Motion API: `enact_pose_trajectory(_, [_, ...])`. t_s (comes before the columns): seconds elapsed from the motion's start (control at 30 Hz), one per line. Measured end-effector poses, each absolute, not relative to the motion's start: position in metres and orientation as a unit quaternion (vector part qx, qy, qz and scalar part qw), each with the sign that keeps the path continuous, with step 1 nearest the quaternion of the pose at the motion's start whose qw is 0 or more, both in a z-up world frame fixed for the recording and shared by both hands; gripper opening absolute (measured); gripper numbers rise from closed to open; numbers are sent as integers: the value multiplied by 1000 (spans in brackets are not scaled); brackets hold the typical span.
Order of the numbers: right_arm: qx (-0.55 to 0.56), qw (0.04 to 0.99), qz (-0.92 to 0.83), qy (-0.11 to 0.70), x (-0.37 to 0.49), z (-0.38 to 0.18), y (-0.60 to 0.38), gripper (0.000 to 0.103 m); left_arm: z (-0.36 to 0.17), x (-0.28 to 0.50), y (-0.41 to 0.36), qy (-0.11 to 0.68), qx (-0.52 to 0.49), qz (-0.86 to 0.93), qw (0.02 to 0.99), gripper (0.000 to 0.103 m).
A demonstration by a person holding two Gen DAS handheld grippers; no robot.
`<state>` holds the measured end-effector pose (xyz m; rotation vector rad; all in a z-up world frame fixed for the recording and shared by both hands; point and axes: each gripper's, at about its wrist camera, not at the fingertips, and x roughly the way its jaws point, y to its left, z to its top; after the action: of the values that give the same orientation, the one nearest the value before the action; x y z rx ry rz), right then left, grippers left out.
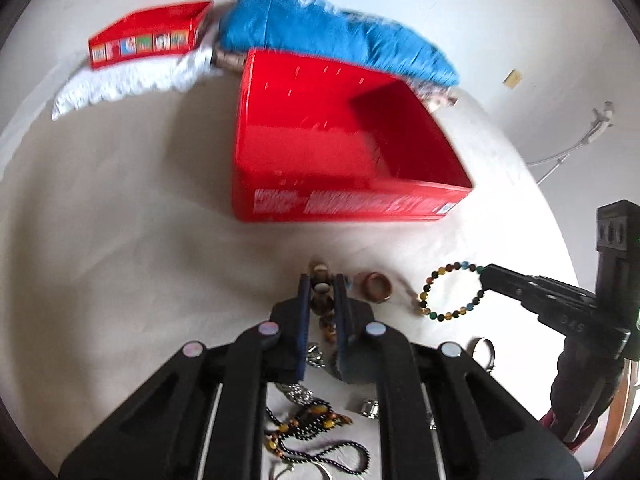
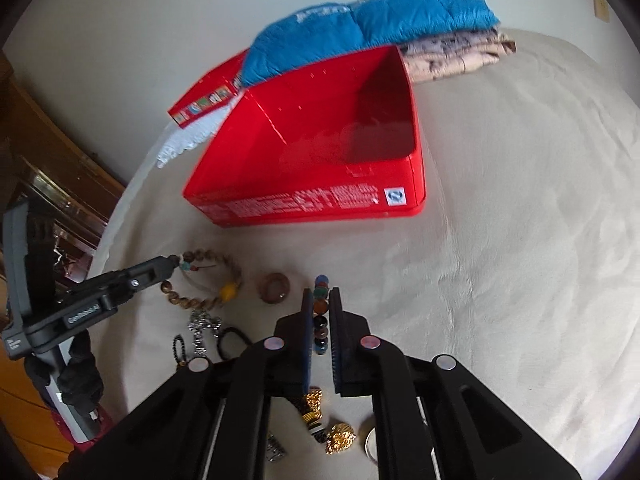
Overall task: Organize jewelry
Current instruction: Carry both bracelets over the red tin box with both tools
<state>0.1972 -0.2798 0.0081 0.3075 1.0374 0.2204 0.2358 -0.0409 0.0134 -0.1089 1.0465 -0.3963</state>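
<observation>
We are clenching the left tongs [image 1: 322,292] on a brown bead bracelet [image 2: 204,280] and the right tongs [image 2: 320,308] on a multicoloured bead bracelet [image 1: 452,292], both near the open red box [image 1: 344,200] on the bed [image 2: 500,220], probably their destination.

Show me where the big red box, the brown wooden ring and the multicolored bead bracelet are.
big red box [image 2: 320,204]: right wrist view, on its printed front wall.
brown wooden ring [image 2: 273,288]: right wrist view, on the ring's front edge.
multicolored bead bracelet [image 1: 448,315]: left wrist view, on the lower beads of the loop.
</observation>
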Motion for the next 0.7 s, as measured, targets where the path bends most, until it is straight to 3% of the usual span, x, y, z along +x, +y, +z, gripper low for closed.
enact_pose_trajectory(0.4, [145, 880, 113, 437, 219, 80, -282, 7, 102, 243, -58, 371, -65, -216, 901, 10])
enact_pose_trajectory(0.5, [134, 896, 83, 416, 242, 88, -280, 7, 100, 264, -67, 356, -67, -209, 908, 10])
enact_pose_trajectory(0.7, [140, 892, 63, 426, 300, 61, -285, 7, 57, 323, -73, 405, -74, -192, 891, 10])
